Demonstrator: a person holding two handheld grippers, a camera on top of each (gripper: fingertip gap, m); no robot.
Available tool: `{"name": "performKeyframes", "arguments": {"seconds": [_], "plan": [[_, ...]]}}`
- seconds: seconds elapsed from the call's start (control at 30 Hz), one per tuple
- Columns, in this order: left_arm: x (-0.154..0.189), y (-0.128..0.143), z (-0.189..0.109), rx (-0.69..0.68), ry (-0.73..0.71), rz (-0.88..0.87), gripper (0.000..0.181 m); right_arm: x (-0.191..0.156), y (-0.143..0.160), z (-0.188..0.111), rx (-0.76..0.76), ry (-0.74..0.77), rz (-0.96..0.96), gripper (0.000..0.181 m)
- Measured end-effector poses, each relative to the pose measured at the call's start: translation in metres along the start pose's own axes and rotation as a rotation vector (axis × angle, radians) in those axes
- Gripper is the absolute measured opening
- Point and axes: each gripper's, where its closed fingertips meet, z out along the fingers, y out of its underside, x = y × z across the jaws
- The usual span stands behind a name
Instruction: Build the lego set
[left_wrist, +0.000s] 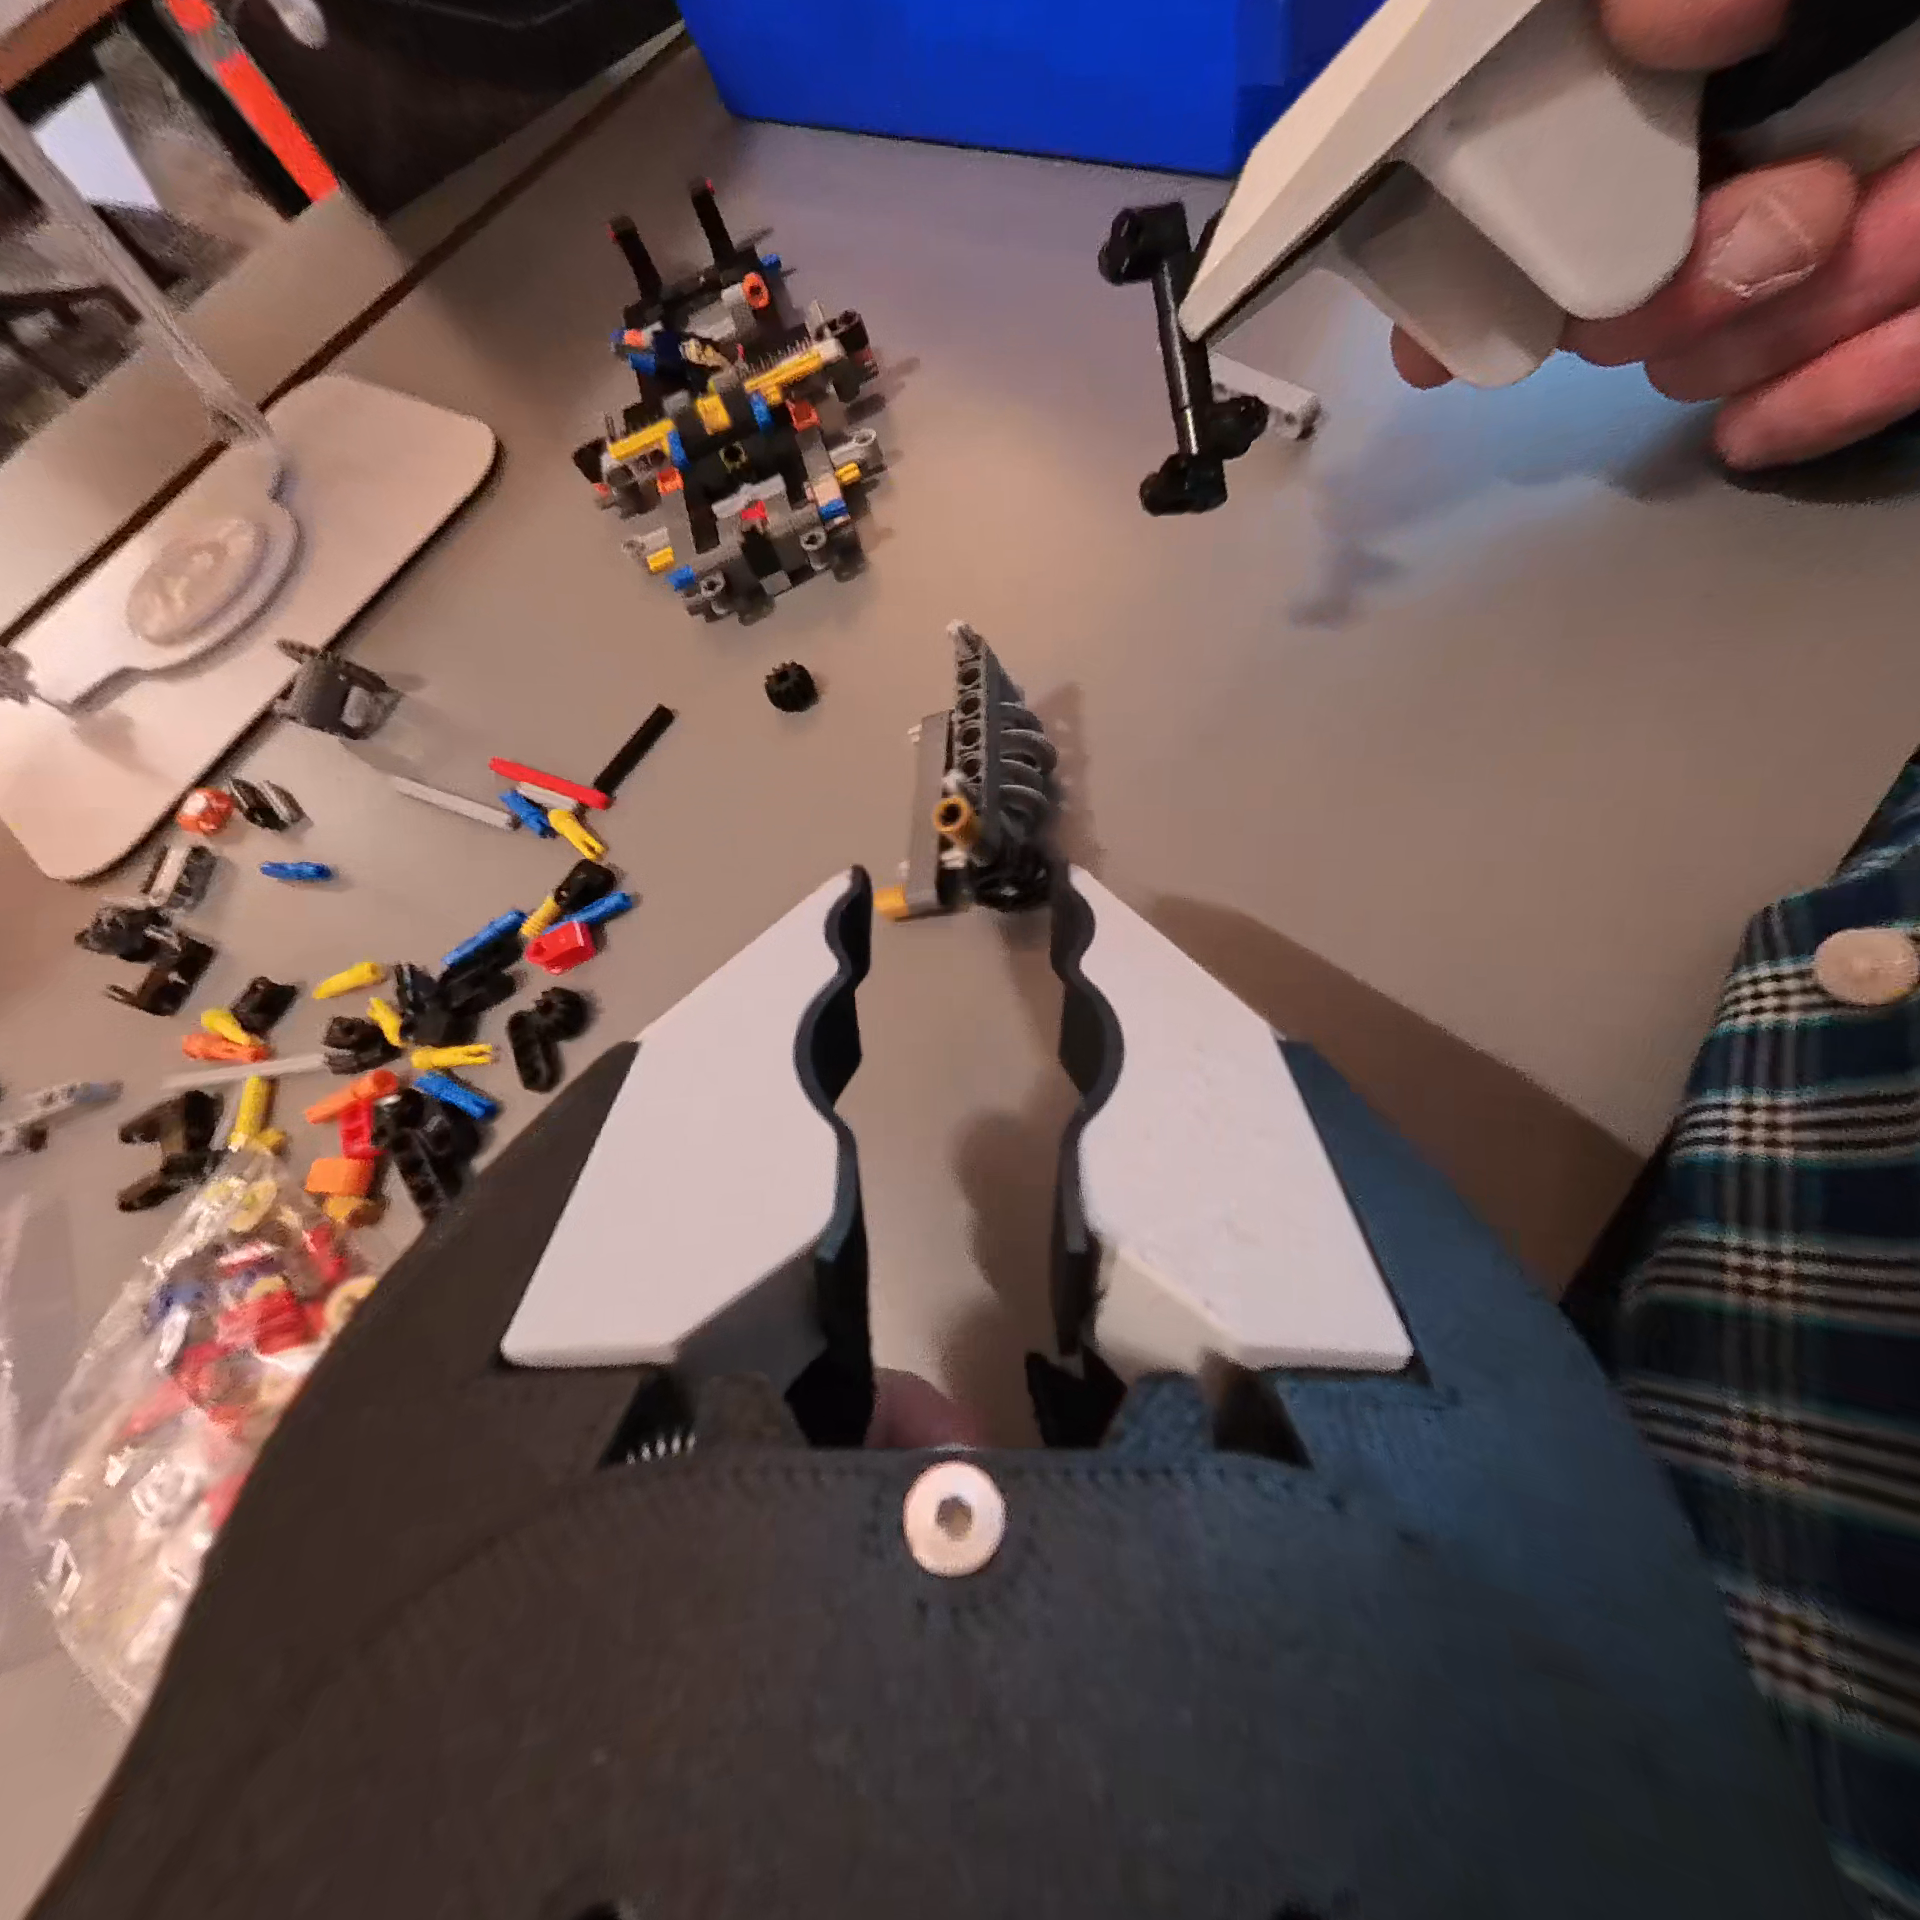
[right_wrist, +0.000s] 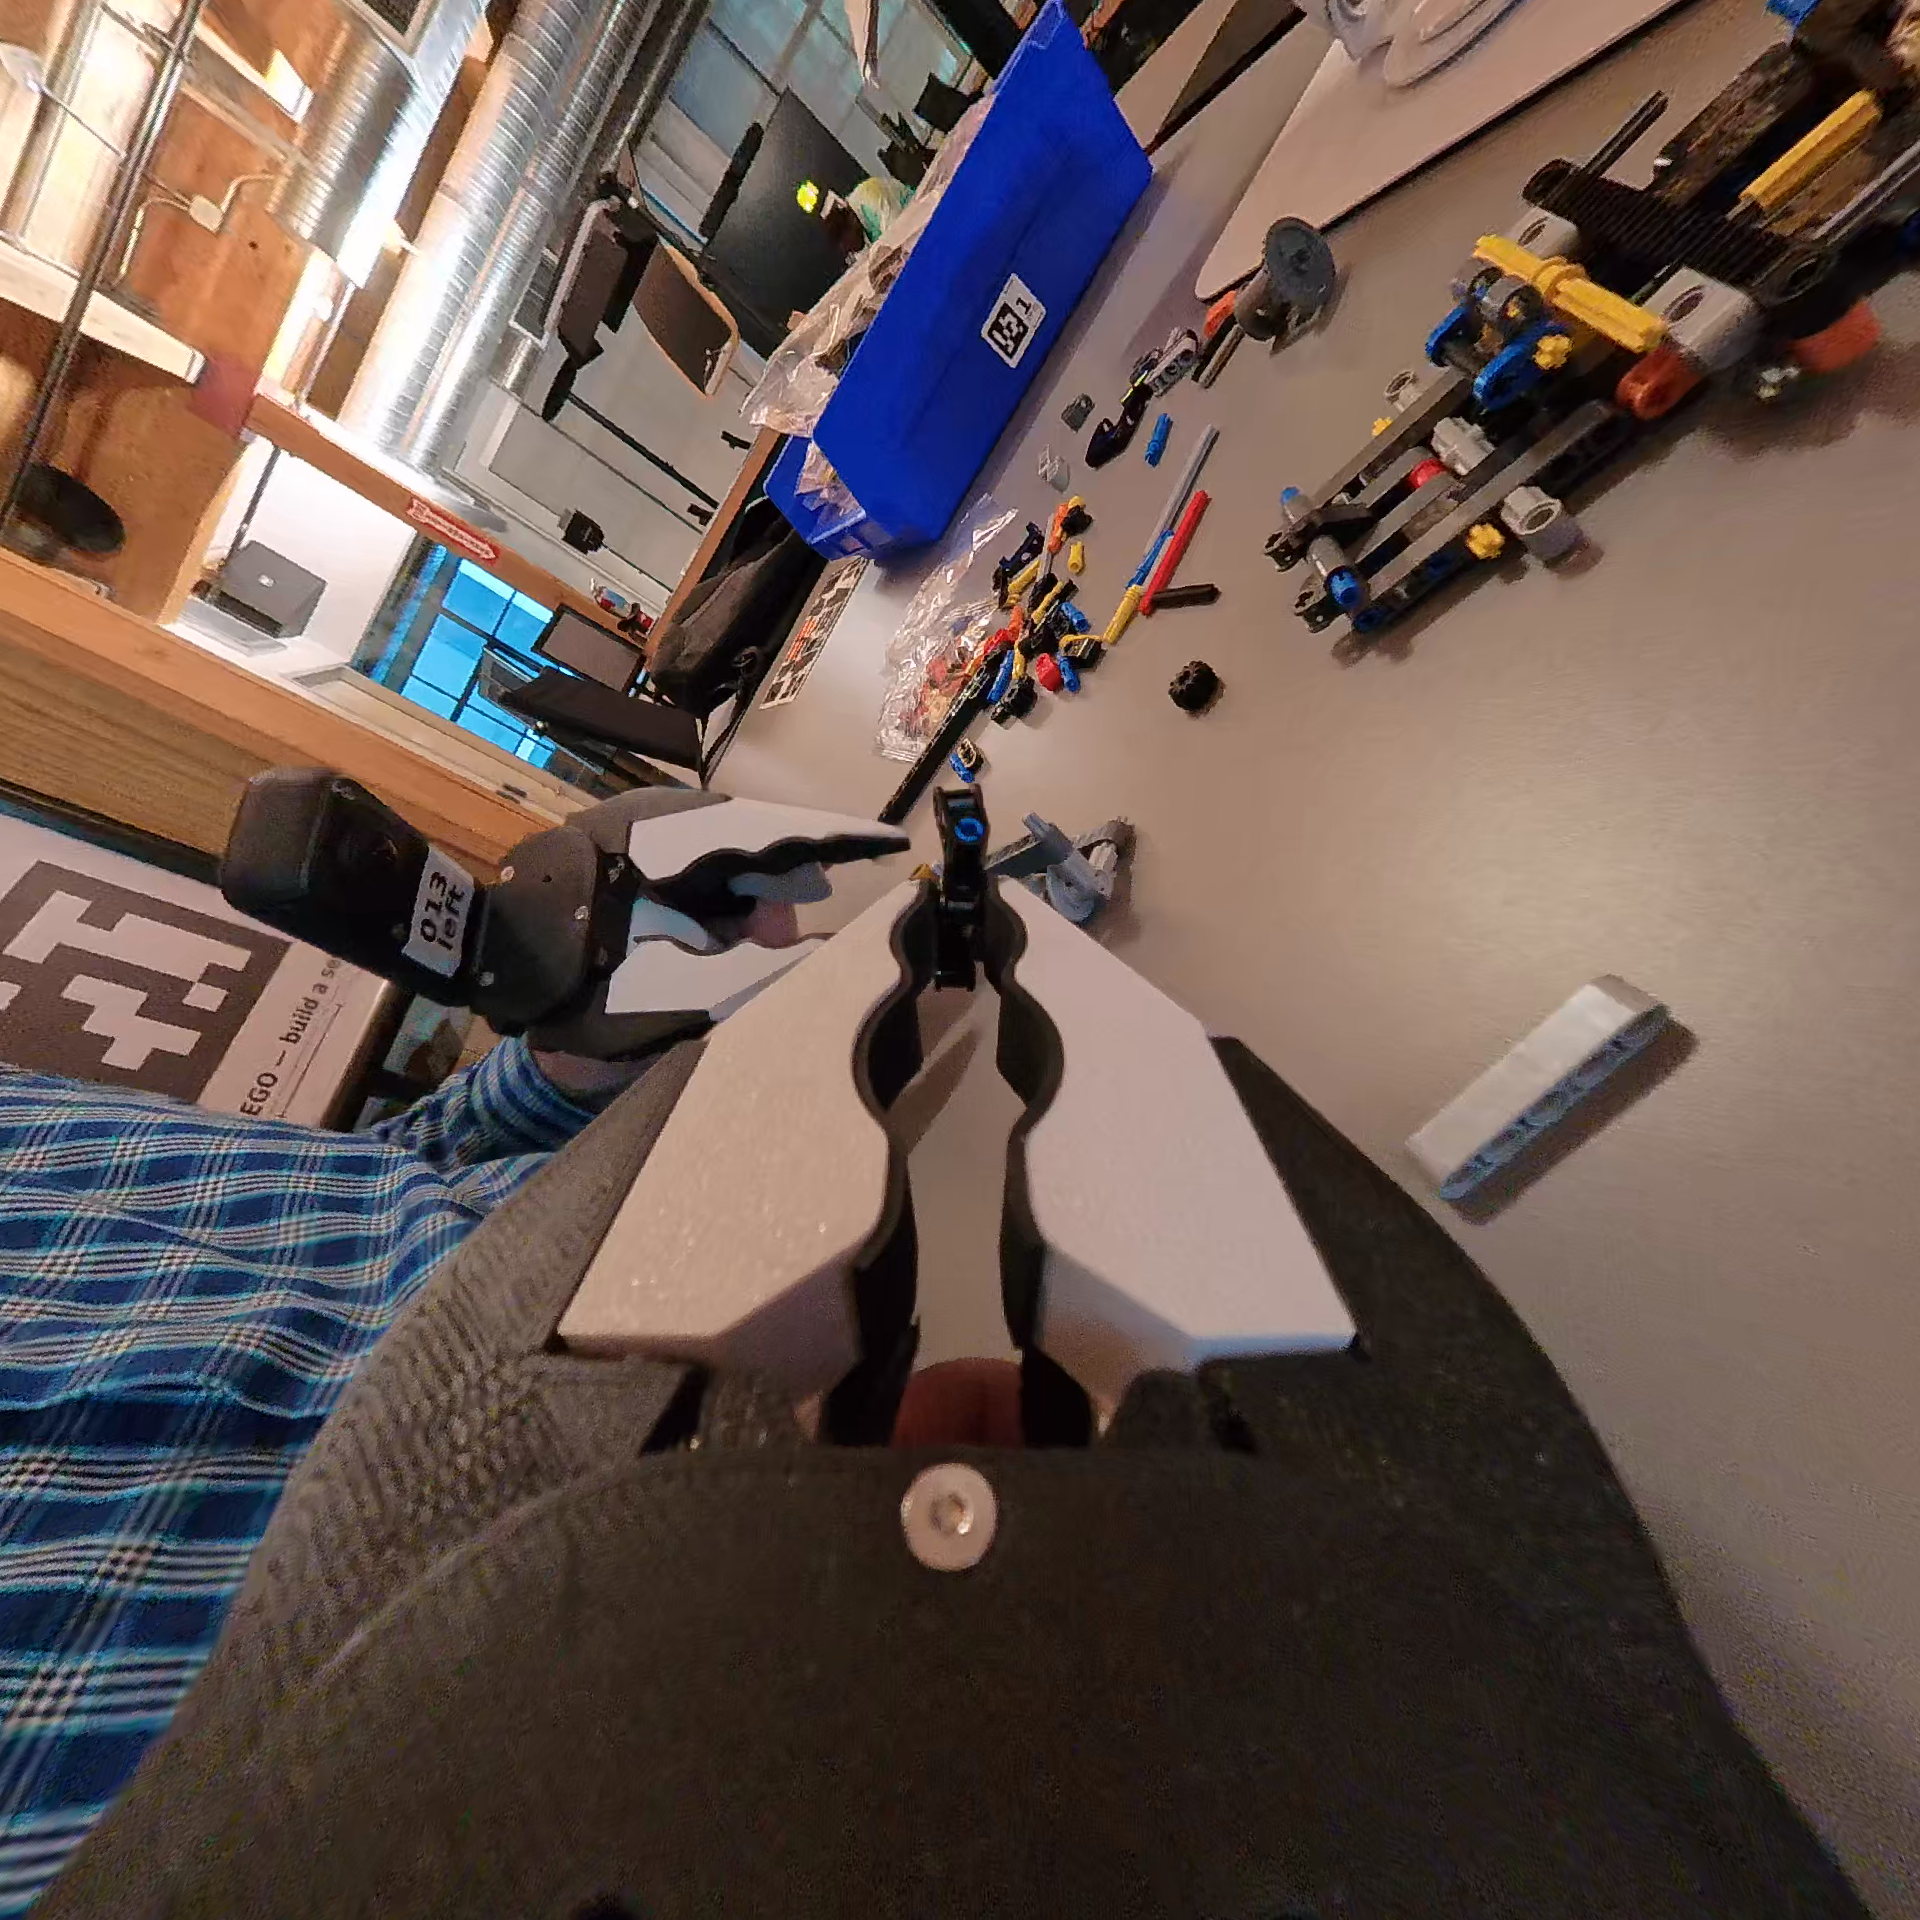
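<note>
My right tongs (right_wrist: 951, 925) pinch a small black piece with a blue pin (right_wrist: 958, 883), held above the worktop (right_wrist: 1558, 831). Just ahead of my left tongs (left_wrist: 961, 904), which are spread and empty, the grey sub-assembly (left_wrist: 971, 790) lies on its side. I'd judge the black piece belongs there: I should clamp that sub-assembly first, line pin to hole, then press straight. The main build (left_wrist: 738, 436) and loose parts (left_wrist: 416, 997) sit farther off.
</note>
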Motion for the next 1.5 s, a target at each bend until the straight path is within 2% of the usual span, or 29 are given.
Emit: {"name": "performKeyframes", "arguments": {"seconds": [0.03, 0.23, 0.33, 0.5, 0.6, 0.73, 0.93, 0.97, 1.03, 1.13, 1.23, 1.37, 1.5], "plan": [[-0.004, 0.001, 0.001, -0.001, 0.004, 0.016, 0.032, -0.002, 0.001, 0.003, 0.001, -0.009, 0.009, 0.005], [0.007, 0.001, 0.011, 0.006, 0.187, 0.096, 0.025, -0.01, 0.008, 0.024, -0.01, -0.027, 0.054, 0.004], [0.018, 0.001, 0.015, -0.002, 0.215, 0.104, 0.02, -0.008, 0.01, 0.029, -0.015, -0.015, 0.089, 0.005], [0.034, -0.006, 0.013, 0.017, 0.236, 0.1, 0.022, -0.004, 0.01, 0.032, -0.021, -0.017, 0.144, 0.005], [0.036, -0.007, 0.011, 0.026, 0.254, 0.099, 0.029, -0.005, 0.012, 0.034, -0.055, -0.039, 0.16, 0.005], [0.017, -0.01, 0.005, 0.068, 0.257, 0.058, 0.04, -0.009, 0.016, 0.038, -0.135, -0.079, 0.148, 0.005], [0.005, -0.017, 0.011, 0.121, 0.316, 0.128, 0.069, -0.012, 0.017, 0.045, -0.269, -0.129, 0.126, 0.005], [0.004, -0.019, 0.012, 0.128, 0.327, 0.137, 0.069, -0.014, 0.017, 0.046, -0.287, -0.141, 0.128, 0.005], [0.004, -0.026, 0.009, 0.152, 0.353, 0.151, 0.055, -0.017, 0.014, 0.046, -0.302, -0.149, 0.116, 0.005], [0.003, -0.042, 0.002, 0.219, 0.403, 0.043, 0.023, -0.022, 0.005, 0.046, -0.292, -0.16, 0.103, 0.005], [0.005, -0.048, 0.0, 0.245, 0.47, -0.047, 0.021, -0.026, 0.0, 0.045, -0.281, -0.18, 0.096, 0.005], [0.007, -0.056, -0.007, 0.32, 0.405, 0.141, 0.019, -0.032, -0.003, 0.045, -0.274, -0.215, 0.126, 0.005], [0.007, -0.057, -0.007, 0.333, 0.305, 0.325, 0.02, -0.033, -0.005, 0.046, -0.278, -0.213, 0.126, 0.005]]}}
